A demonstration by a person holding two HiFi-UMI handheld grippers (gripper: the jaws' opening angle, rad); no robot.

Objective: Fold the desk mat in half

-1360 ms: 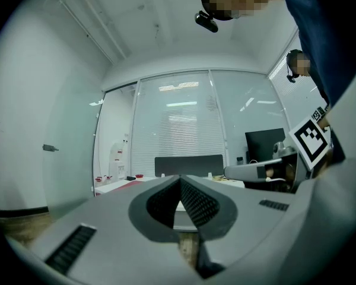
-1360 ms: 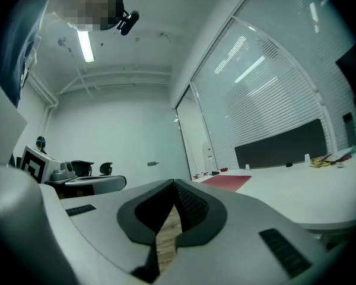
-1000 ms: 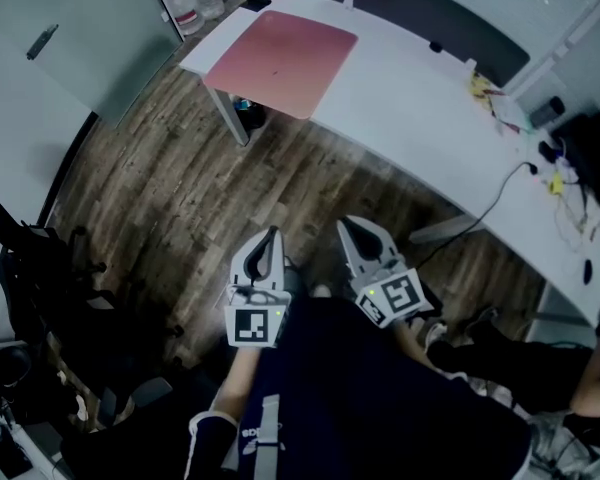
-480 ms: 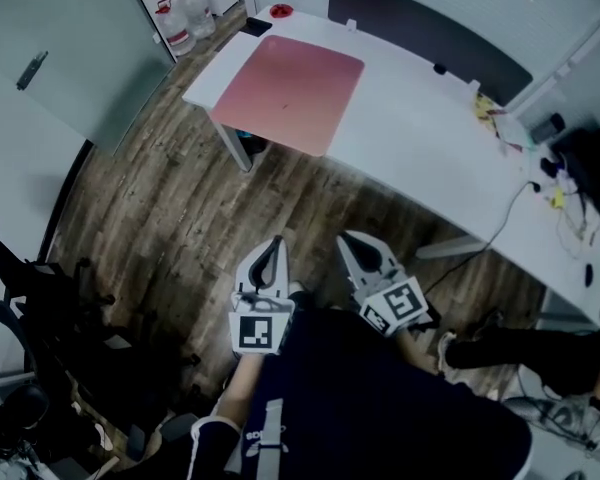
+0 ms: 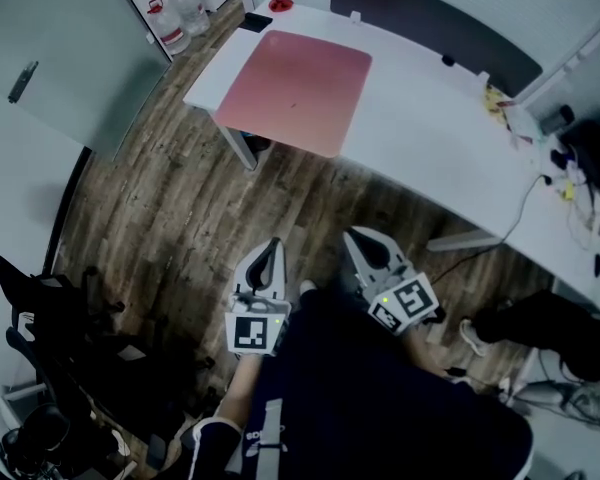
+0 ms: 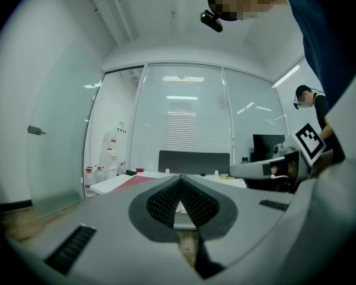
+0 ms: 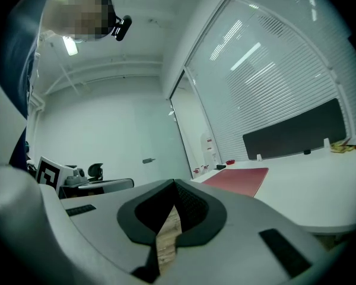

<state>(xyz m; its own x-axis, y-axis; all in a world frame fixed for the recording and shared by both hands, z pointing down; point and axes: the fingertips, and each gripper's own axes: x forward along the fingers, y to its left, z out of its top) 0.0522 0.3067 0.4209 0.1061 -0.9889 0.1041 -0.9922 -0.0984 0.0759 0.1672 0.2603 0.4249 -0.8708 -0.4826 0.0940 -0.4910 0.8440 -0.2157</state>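
- Currently the desk mat (image 5: 295,90) is pink-red, one flat rectangle, unfolded, lying on the left end of the white desk (image 5: 430,133). Its near edge sits about flush with the desk's front edge.
- Past the mat's far-left corner there is a small red item (image 5: 280,5) and a flat black item (image 5: 256,21). Both are on the desk, just off the mat.
- Left gripper (image 5: 271,248) and right gripper (image 5: 360,238) are held close to the person's body over the wood floor (image 5: 170,208), well apart from the desk. Both jaw pairs are closed together with nothing between them.
- Head view only: dark panel (image 5: 430,23) along the desk's back, cable clutter (image 5: 565,173) at the right end.
- Left gripper view only: second person (image 6: 317,108) at right, monitor (image 6: 267,146).
- Containers: clear jugs (image 5: 188,8) with red caps on the floor off the desk's left end. Their contents are not readable.
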